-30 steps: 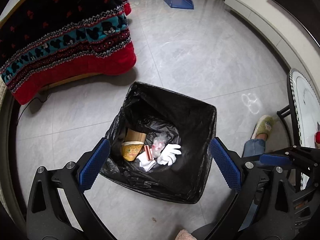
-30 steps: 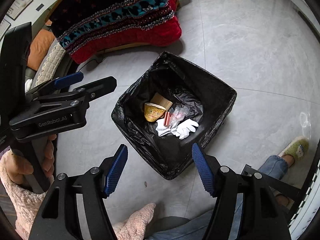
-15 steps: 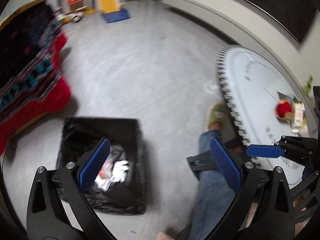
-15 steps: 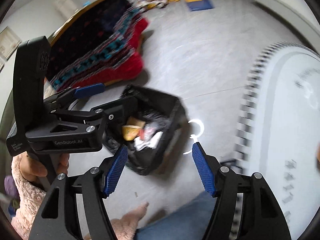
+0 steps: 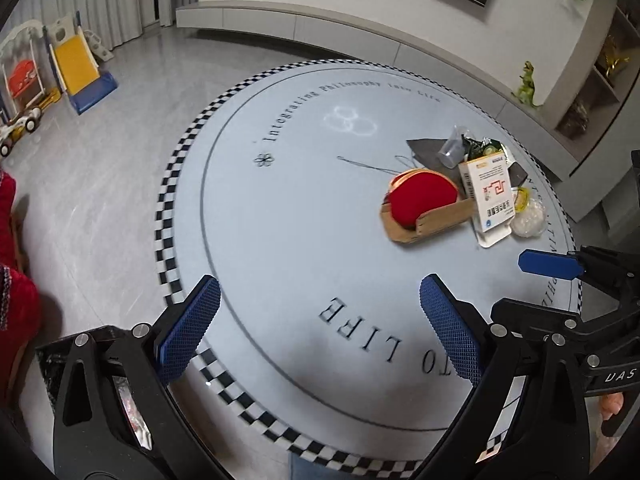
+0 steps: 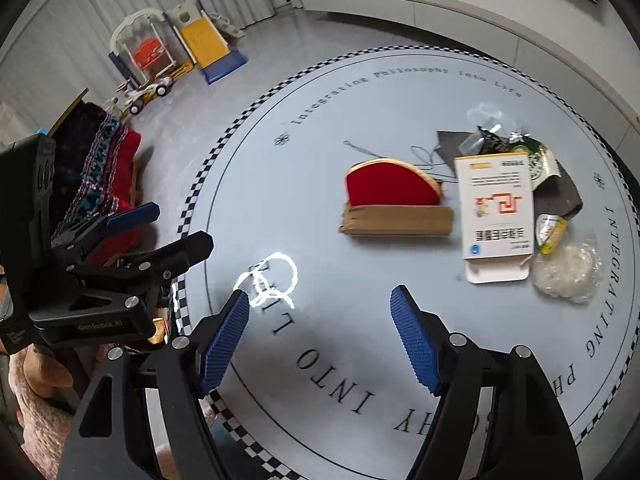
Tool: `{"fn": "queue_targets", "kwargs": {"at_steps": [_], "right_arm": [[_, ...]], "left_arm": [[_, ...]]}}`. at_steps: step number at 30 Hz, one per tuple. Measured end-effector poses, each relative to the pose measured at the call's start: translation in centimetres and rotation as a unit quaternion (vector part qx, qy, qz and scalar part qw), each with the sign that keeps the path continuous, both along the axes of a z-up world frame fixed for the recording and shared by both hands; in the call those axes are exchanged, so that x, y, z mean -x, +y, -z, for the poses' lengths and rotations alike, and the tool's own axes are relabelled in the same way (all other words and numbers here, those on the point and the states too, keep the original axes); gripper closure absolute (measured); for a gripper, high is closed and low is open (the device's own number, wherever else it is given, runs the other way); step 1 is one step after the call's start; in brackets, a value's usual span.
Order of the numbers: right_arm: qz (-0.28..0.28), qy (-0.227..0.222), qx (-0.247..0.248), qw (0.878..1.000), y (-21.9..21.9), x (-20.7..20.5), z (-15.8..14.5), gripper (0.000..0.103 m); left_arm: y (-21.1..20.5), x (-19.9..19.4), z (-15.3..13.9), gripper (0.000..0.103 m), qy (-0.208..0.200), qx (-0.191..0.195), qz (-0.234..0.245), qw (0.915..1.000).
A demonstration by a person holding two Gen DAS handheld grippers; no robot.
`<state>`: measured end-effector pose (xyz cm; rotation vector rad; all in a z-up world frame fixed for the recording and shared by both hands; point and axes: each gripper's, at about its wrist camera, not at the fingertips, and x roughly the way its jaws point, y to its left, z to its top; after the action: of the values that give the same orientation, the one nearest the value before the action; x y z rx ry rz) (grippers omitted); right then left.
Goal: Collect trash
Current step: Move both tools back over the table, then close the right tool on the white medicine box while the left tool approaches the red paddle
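Trash lies on the right side of a round white table (image 5: 280, 220) (image 6: 320, 128): a red paddle in a brown cardboard holder (image 5: 424, 204) (image 6: 394, 200), a white printed card package (image 5: 490, 196) (image 6: 496, 216), a clear plastic cup (image 5: 452, 148), a green wrapper (image 5: 486, 146) (image 6: 540, 160), a crumpled clear bag (image 5: 528, 218) (image 6: 570, 272). My left gripper (image 5: 320, 336) is open and empty over the table's near edge. My right gripper (image 6: 320, 340) is open and empty, short of the trash. The black trash bin (image 5: 52, 360) shows at lower left, mostly hidden.
A grey cloth (image 6: 560, 196) and a thin string (image 5: 372, 166) lie under the trash pile. A red patterned blanket (image 6: 100, 176) hangs at the left. A toy slide (image 5: 80, 68) stands on the grey floor. A low wall cabinet (image 5: 320, 24) runs behind the table.
Both grippers have swung away from above the trash bin, to the right and up, and now face the round table with the trash. Both stay open and empty.
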<state>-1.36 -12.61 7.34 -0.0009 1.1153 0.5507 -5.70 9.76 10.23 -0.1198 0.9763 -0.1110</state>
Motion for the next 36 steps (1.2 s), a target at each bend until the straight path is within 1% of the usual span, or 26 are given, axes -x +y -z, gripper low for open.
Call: {"fn": "queue_targets", "kwargs": {"at_steps": [5,8,12,15,17,19,21,22,23,24,26,28,32,33,34,35,36], "right_arm": [[0.028,-0.001,-0.001,1.0,-3.7,-3.4,-0.2,0.029],[0.043,0.001,0.0,0.999,-6.2,-5.7,-0.5,0.029],[0.059,0.011,-0.002,0.998,-8.4,-8.2,-0.3,0.029],[0.069,0.027,-0.009,0.997,-10.3,-9.6,0.8,0.029],[0.071,0.039,-0.013,0.997,-11.1,-10.2,1.6,0.029],[0.072,0.05,-0.015,0.996,-11.4,-10.8,2.6,0.029],[0.074,0.057,-0.012,0.996,-11.5,-11.4,3.5,0.029],[0.075,0.061,-0.012,0.995,-11.5,-11.7,4.0,0.029],[0.075,0.064,-0.013,0.995,-11.3,-11.9,4.3,0.029],[0.072,0.064,-0.014,0.995,-11.2,-12.1,4.5,0.029],[0.061,0.06,-0.003,0.996,-10.3,-12.4,4.9,0.029],[0.054,0.054,0.009,0.997,-9.5,-12.6,5.3,0.029],[0.047,0.059,0.024,0.997,-8.4,-13.3,6.1,0.029],[0.046,0.059,0.031,0.997,-8.2,-13.4,6.3,0.029],[0.044,0.057,0.036,0.997,-8.0,-13.5,6.4,0.029],[0.041,0.057,0.038,0.997,-7.9,-13.6,6.4,0.029],[0.037,0.057,0.038,0.997,-7.9,-13.5,6.4,0.029]], "left_arm": [[-4.0,-3.6,-0.4,0.006,0.004,-0.012,0.024,0.9996],[-5.7,-5.8,-0.6,0.006,-0.002,-0.008,0.042,0.9991],[-8.3,-9.5,0.1,0.006,0.005,-0.031,0.08,0.9963],[-9.4,-11.9,1.2,0.007,0.013,-0.047,0.111,0.9927],[-9.7,-13.2,2.1,0.017,0.025,-0.056,0.126,0.9901],[-9.7,-14.0,3.1,0.021,0.041,-0.051,0.138,0.9883],[-9.7,-14.4,3.8,0.022,0.045,-0.054,0.145,0.987],[-9.7,-14.6,4.2,0.025,0.049,-0.058,0.146,0.9864],[-9.8,-14.8,4.6,0.03,0.055,-0.06,0.147,0.9857],[-9.8,-14.9,4.8,0.031,0.056,-0.054,0.149,0.9857],[-9.9,-14.8,4.9,0.036,0.051,-0.05,0.151,0.986],[-10.2,-14.4,5.0,0.036,0.049,-0.053,0.158,0.9848],[-10.5,-14.1,5.1,0.036,0.049,-0.053,0.168,0.9832],[-10.4,-14.1,5.2,0.036,0.05,-0.049,0.169,0.9832],[-10.3,-14.2,5.3,0.034,0.052,-0.043,0.168,0.9836],[-10.2,-14.3,5.5,0.027,0.06,-0.033,0.169,0.9833],[-10.2,-14.3,6.1,0.01,0.082,-0.027,0.177,0.9804]]}}
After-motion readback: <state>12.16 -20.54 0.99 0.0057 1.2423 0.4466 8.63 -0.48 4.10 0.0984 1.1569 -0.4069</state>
